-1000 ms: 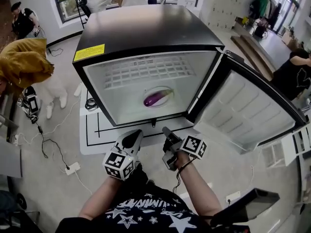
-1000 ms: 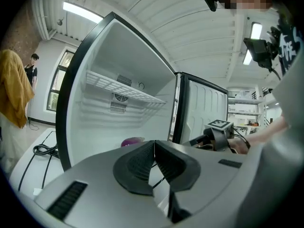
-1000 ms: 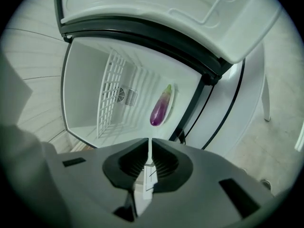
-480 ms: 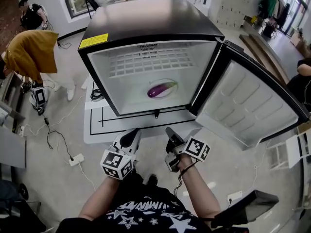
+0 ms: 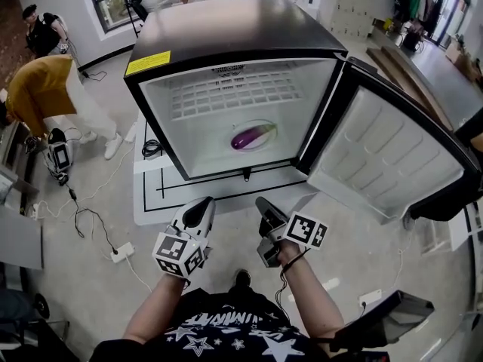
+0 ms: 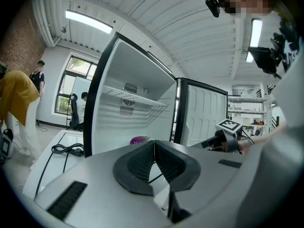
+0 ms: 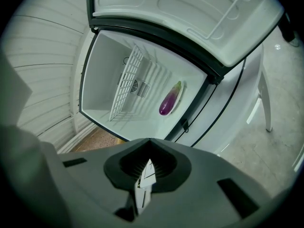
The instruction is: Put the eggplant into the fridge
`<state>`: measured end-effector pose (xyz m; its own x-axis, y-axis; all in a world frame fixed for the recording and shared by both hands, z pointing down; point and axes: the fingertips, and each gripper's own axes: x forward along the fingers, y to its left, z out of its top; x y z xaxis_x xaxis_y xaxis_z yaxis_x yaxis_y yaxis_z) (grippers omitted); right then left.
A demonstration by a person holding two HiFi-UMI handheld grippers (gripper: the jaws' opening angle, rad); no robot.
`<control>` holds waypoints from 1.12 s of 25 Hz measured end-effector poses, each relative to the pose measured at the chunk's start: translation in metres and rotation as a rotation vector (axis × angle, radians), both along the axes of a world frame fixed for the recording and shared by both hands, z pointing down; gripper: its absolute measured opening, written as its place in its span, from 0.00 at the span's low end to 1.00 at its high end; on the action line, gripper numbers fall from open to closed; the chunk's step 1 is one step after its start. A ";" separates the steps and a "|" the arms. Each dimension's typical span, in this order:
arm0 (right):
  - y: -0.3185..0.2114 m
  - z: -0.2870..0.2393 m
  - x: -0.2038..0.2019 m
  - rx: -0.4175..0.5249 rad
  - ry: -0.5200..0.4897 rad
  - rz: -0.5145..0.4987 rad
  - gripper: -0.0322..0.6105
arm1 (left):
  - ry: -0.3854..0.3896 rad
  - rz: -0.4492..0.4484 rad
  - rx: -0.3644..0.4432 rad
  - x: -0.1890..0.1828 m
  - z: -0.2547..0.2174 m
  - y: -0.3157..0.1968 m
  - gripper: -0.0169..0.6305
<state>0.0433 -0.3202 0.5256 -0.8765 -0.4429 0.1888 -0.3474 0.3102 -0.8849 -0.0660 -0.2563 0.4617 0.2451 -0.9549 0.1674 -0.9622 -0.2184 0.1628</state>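
Eggplant (image 5: pixel 252 136): inside open fridge (image 5: pixel 234 32).
Left gripper (image 5: pixel 201 207): jaws pressed together, empty.
Right gripper (image 5: pixel 264 206): jaws pressed together, empty.

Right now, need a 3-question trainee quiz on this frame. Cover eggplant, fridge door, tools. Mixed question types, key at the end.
1. True or false: the eggplant already lies inside the fridge.
2. Pick one: the fridge door is A) shut, B) swung open at the person's right, C) taken off.
3. Short answer: what do the left tool and the right tool hold?

Key
1. True.
2. B.
3. Nothing. Both tools are shut and empty, out in front of the fridge.
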 end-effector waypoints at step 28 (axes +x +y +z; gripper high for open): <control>0.158 -0.023 -0.097 0.121 0.081 0.067 0.06 | 0.046 0.095 0.035 -0.099 0.002 0.148 0.04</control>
